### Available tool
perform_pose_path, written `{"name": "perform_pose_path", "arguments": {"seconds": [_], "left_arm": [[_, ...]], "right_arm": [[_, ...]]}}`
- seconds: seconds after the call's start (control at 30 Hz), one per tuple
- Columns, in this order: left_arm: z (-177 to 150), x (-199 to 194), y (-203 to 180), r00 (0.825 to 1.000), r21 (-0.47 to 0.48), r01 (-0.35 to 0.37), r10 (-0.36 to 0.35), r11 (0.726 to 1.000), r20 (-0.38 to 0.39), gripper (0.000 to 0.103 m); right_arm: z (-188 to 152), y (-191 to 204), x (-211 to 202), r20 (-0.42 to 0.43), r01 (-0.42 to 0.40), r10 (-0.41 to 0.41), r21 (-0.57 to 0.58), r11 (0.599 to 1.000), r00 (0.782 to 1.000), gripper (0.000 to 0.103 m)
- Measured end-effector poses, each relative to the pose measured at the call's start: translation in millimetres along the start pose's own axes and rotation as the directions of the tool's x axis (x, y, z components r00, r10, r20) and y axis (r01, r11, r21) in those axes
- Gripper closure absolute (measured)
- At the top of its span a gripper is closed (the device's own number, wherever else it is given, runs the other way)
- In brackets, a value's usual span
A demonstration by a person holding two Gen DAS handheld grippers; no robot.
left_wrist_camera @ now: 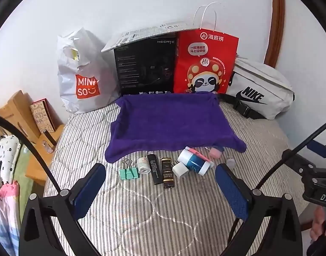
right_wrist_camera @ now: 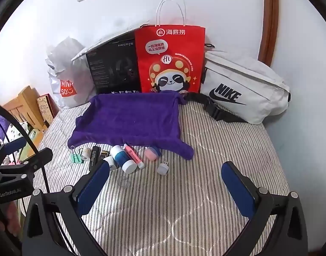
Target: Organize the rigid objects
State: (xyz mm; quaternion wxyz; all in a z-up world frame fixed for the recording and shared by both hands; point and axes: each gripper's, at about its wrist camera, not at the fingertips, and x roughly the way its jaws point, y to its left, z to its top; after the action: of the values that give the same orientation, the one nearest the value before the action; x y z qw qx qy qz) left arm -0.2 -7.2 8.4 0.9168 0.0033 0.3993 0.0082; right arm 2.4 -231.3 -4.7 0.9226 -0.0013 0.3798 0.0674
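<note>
Both grippers hang empty over the striped bed, left gripper and right gripper spread wide, with the clutter row just ahead along the towel edge; the bottle, lengthwise toward them, lies nearer the left.

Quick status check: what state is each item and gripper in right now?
left gripper: open, empty
right gripper: open, empty
purple towel: spread flat, nothing on it
green binder clip: closed, lying on bed
blue-white bottle: capped, lying on its side
pink highlighter: capped, lying beside the bottle
red paper bag: upright
</note>
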Motion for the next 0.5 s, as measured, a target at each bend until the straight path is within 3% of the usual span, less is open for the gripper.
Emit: {"name": "perform_pose_path", "arguments": {"seconds": [0.5], "left_arm": [[-3.8,-0.4,-1.6,1.0,0.01,-0.013,0.013,1.0,-0.001,0.0]], "right_arm": [[0.6,2.0,-2.6,0.004,0.006,-0.006,-0.003,1.0,1.0,0.0]]}}
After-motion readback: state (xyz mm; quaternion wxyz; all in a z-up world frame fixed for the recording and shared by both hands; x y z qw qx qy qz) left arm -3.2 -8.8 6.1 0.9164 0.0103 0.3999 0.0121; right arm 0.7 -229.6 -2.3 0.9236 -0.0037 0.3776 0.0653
